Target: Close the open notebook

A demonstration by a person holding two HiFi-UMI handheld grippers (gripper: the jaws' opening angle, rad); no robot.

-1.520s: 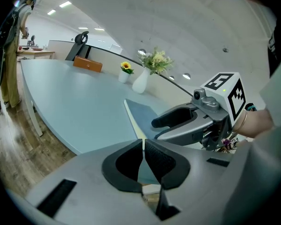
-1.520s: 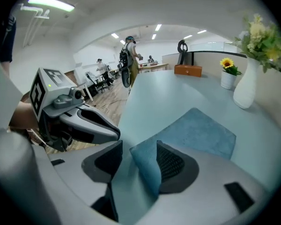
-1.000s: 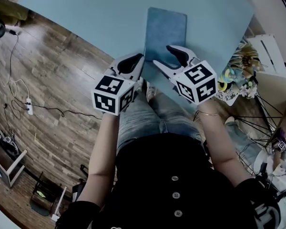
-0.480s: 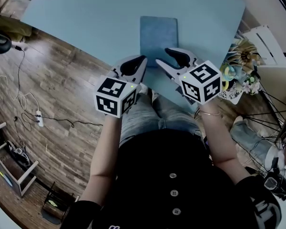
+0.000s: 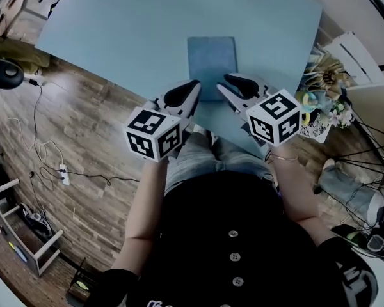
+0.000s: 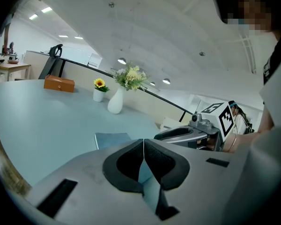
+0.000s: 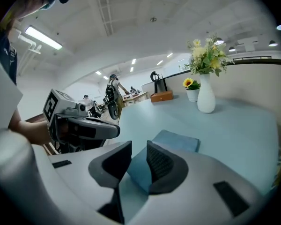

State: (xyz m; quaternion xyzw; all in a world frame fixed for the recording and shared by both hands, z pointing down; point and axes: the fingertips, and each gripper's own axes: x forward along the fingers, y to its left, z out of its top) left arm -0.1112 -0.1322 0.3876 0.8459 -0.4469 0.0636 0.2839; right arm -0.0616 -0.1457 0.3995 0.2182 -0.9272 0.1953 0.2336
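In the head view the notebook (image 5: 211, 61) lay flat on the pale blue counter (image 5: 115, 24), its cover down and no page showing; my left gripper (image 5: 193, 86) and right gripper (image 5: 225, 84) hung side by side over its near edge, touching nothing that I could see; in the left gripper view my jaws were pressed together with nothing between them, and the notebook lay beyond the tips as one closed blue slab, with a white vase (image 6: 115, 102) of flowers well past it; in the right gripper view my jaws stood a little apart and empty, the gap showing only the blue cover lying below and ahead of them; no view showed a raised cover or a loose leaf; I judged the closing itself done, with nothing left for me but to draw both hands clear of the counter, unless the cover wanted a last press flat, of which the pictures gave no sign
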